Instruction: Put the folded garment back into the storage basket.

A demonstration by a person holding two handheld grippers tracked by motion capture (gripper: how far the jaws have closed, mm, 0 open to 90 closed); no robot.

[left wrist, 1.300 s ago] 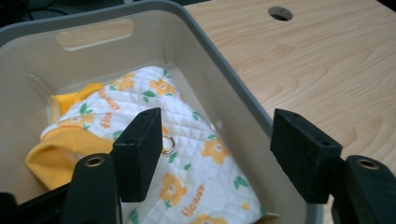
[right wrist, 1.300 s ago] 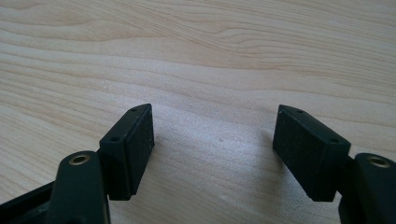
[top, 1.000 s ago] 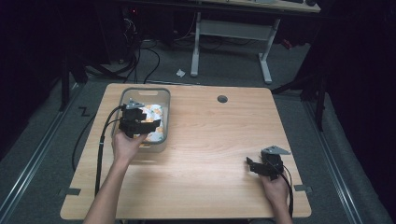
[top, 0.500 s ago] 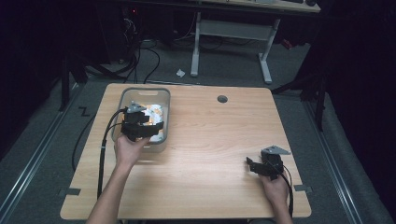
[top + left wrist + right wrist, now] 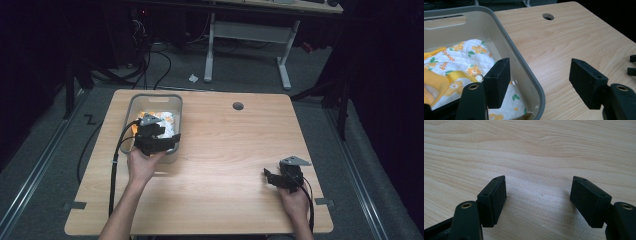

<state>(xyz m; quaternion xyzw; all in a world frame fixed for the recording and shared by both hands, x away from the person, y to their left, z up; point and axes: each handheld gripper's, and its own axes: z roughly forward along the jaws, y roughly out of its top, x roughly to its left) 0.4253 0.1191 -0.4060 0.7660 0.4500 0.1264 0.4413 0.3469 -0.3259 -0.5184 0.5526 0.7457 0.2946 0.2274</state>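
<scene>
While the left gripper (image 5: 539, 75) hangs over the near right corner of the grey bin (image 5: 132, 107), its jaws are spread wide and holding nothing. One jaw sits inside the bin, the other outside over the table (image 5: 225, 150), so they straddle the bin wall (image 5: 524, 65). Down in the bin there's a quilted white cloth (image 5: 461, 57) with orange flowers and green leaves, plus a yellow strap (image 5: 459, 75) with a little metal ring (image 5: 477, 76) lying just behind the inner jaw. The cloth fills most of the bin floor.

My read: this is the reach-in step, going for the cloth, nothing grabbed yet. The next move probably calls for shifting the gripper over so both jaws clear the wall and drop onto the fabric, then pinching a fold or that strap. Closing from here would likely catch the bin wall instead.

Moving right, the middle of the table is bare wood with a round cable hole (image 5: 238, 106) near the far edge. Over at the near right, the right gripper (image 5: 539, 200) rests low on the tabletop, jaws also wide apart and empty, well away from the bin.
</scene>
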